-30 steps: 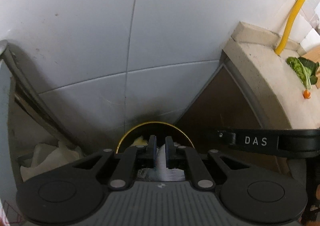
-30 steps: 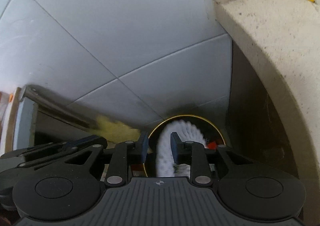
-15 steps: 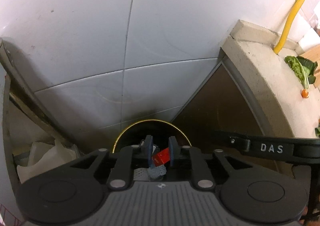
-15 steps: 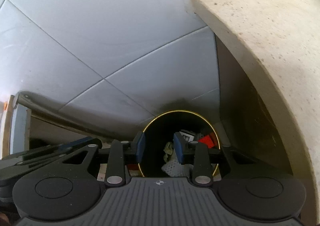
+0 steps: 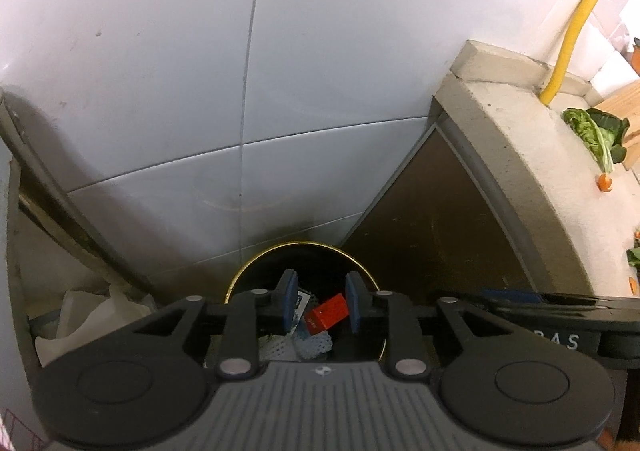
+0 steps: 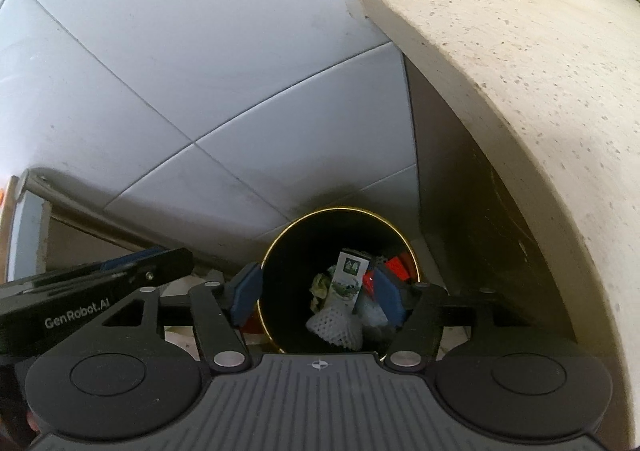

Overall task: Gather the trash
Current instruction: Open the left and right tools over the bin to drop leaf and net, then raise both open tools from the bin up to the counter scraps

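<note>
Black, gold-rimmed bin (image 6: 280,251): above it, both jaws are opening, left hand-held gripper (image 5: 321,303) narrow, right hand-held gripper (image 6: 316,293) wide, nothing held.

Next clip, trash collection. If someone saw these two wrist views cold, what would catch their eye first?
Probably the black bin with a gold rim on the floor against the grey tiled wall, holding a red box, a printed carton and white foam netting. Both the left gripper and right gripper hang over it, jaws opening, nothing between them.
</note>
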`<state>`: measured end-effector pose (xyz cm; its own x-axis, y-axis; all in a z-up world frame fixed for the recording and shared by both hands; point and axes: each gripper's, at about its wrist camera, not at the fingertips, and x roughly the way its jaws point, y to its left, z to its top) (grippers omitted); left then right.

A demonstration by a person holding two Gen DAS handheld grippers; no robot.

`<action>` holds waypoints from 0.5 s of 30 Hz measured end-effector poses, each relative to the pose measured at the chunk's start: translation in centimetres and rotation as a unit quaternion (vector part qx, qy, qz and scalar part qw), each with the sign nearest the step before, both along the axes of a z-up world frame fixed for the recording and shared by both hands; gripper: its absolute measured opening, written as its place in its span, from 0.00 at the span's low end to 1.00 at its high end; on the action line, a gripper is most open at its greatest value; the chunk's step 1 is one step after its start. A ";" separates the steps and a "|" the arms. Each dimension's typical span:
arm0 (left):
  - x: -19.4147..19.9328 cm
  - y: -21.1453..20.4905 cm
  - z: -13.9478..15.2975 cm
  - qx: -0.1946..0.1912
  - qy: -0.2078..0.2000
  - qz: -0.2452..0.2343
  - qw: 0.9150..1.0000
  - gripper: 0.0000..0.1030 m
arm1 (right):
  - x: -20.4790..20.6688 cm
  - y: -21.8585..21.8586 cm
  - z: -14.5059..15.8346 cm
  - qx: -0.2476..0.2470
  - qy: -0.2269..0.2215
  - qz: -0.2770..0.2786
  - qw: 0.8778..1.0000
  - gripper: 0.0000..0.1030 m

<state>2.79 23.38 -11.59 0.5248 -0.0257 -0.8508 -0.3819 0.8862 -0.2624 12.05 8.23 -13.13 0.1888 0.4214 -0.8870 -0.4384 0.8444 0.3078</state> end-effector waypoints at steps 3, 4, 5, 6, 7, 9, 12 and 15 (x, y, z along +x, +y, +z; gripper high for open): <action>-0.2 0.1 0.2 -0.003 -0.006 0.000 1.000 0.20 | -0.5 -0.4 0.6 0.001 -0.005 -0.003 1.000 0.68; -0.2 0.1 0.2 -0.004 -0.007 0.000 1.000 0.20 | -0.7 -0.6 0.8 0.001 -0.007 -0.004 1.000 0.68; -0.2 0.2 0.3 -0.004 -0.008 0.001 1.000 0.20 | -0.8 -0.8 1.1 0.001 -0.009 -0.003 1.000 0.68; -0.3 0.2 0.3 -0.004 -0.008 0.001 1.000 0.20 | -0.9 -0.9 1.3 0.002 -0.011 -0.004 1.000 0.69; -0.3 0.2 0.3 -0.004 -0.009 0.002 1.000 0.20 | -1.0 -1.0 1.7 0.001 -0.015 -0.007 1.000 0.70; -0.3 0.1 0.4 -0.004 -0.011 0.002 1.000 0.20 | -1.2 -1.5 2.3 0.004 -0.020 -0.008 1.000 0.70; -0.3 0.1 0.5 -0.002 -0.013 0.002 1.000 0.20 | -1.5 -2.0 3.2 0.006 -0.032 -0.011 0.999 0.72; -0.3 0.0 0.5 -0.002 -0.013 0.003 1.000 0.20 | -1.8 -2.7 3.9 0.004 -0.040 -0.014 0.999 0.73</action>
<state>2.44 23.43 -11.11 0.5470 -0.0260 -0.8367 -0.3796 0.8832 -0.2756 10.28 5.54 -9.20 0.2710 0.4220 -0.8652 -0.4373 0.8547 0.2799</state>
